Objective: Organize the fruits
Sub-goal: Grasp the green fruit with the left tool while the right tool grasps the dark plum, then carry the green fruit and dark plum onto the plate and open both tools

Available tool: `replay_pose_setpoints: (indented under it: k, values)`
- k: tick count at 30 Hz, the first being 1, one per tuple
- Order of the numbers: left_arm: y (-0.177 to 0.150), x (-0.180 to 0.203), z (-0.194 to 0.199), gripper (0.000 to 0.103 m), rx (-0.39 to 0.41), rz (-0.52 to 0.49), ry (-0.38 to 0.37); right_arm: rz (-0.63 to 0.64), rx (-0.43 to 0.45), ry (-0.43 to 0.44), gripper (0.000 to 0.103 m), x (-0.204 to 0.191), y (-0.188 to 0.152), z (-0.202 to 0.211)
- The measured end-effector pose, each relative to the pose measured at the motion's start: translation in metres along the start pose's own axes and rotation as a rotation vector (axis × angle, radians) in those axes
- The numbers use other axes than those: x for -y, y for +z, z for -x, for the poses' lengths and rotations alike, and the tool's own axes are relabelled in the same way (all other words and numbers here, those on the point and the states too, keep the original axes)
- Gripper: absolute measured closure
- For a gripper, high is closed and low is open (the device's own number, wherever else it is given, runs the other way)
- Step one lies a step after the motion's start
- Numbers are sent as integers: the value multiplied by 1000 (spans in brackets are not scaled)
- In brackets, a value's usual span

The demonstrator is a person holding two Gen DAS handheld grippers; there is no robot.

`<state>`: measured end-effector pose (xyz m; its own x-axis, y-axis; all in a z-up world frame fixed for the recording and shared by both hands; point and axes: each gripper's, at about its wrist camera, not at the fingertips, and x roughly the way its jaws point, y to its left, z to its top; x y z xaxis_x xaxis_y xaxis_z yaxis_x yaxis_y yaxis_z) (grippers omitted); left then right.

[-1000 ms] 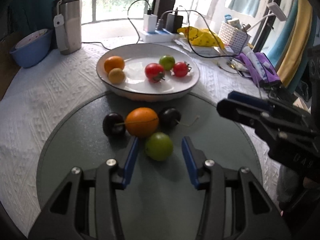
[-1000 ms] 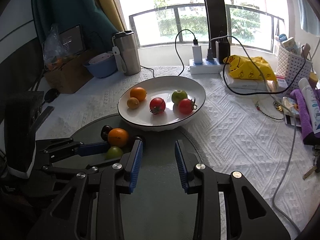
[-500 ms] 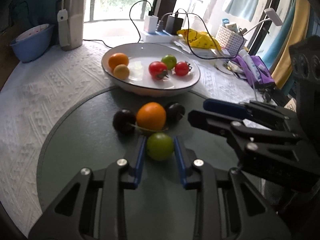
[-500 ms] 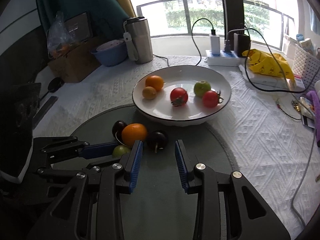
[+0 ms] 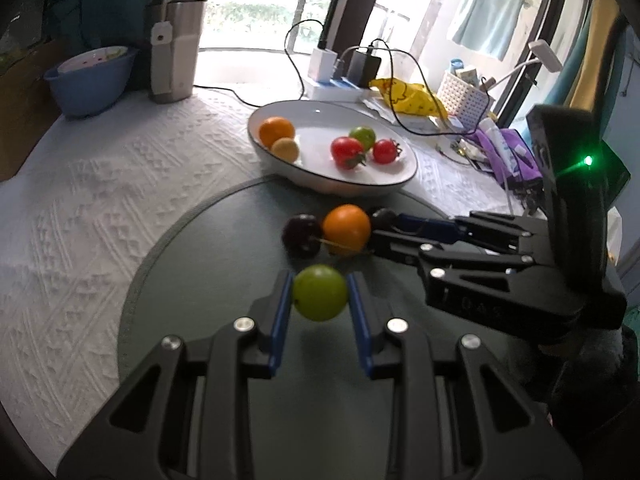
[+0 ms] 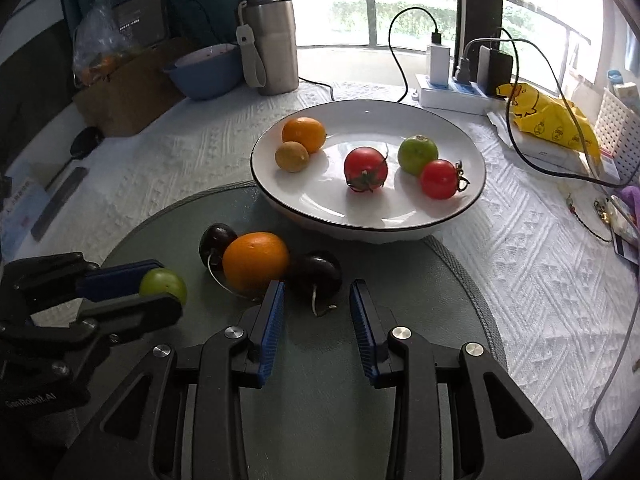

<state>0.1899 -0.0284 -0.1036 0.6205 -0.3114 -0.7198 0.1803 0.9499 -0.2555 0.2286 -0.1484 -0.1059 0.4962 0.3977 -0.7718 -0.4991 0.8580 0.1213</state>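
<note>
— Up it comes! Half a second back the green fruit (image 5: pixel 319 298) sat on the dark round mat (image 5: pixel 192 280) between closing blue pads; now the left gripper (image 5: pixel 318 300) has it clamped and it hangs above the mat, shadow underneath.

— And the right gripper (image 6: pixel 317 316)?

— It has slid in closer. Jaws apart, nothing between them yet, with a dark plum (image 6: pixel 316 272) sitting just ahead of the gap, its stem curling toward the pads.

— What's left on the mat?

— An orange (image 6: pixel 256 261) in the middle, touching that plum on one side and a second dark plum (image 6: pixel 217 240) on the other. From the right wrist view, the green fruit shows off to the left, pinched between the left gripper's fingers (image 6: pixel 116 274).

— And the plate?

— White plate (image 6: pixel 400 120) just beyond the mat, its near edge overlapping the mat's rim. Inside: an orange with a small yellow fruit (image 6: pixel 292 156) touching it on the left, a red tomato (image 6: pixel 365 169) in the centre, and a green fruit against another red tomato (image 6: pixel 439 179) on the right.
</note>
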Motion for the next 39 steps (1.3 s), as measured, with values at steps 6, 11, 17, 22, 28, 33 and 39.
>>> replay_pose_setpoints:
  k: [6,11,17,22,28,33,39]
  values:
    - [1,-6,3,73,14,2,-2,14,-1,-1,67,-2,5,-5]
    - [0,-7,6,73,19,-2,1,27,3,-1,72,-3,5,-4]
    - [0,-5,10,73,27,-9,5,39,18,-4,72,-5,4,1]
    - [1,-2,15,73,37,-18,11,33,37,-7,72,-4,0,13]
    - [1,2,24,73,49,-29,22,23,65,-14,72,0,-4,30]
    - [5,5,33,73,69,-39,28,9,99,-27,72,8,-5,48]
    - [18,10,42,73,102,-68,43,2,143,-46,72,19,0,66]
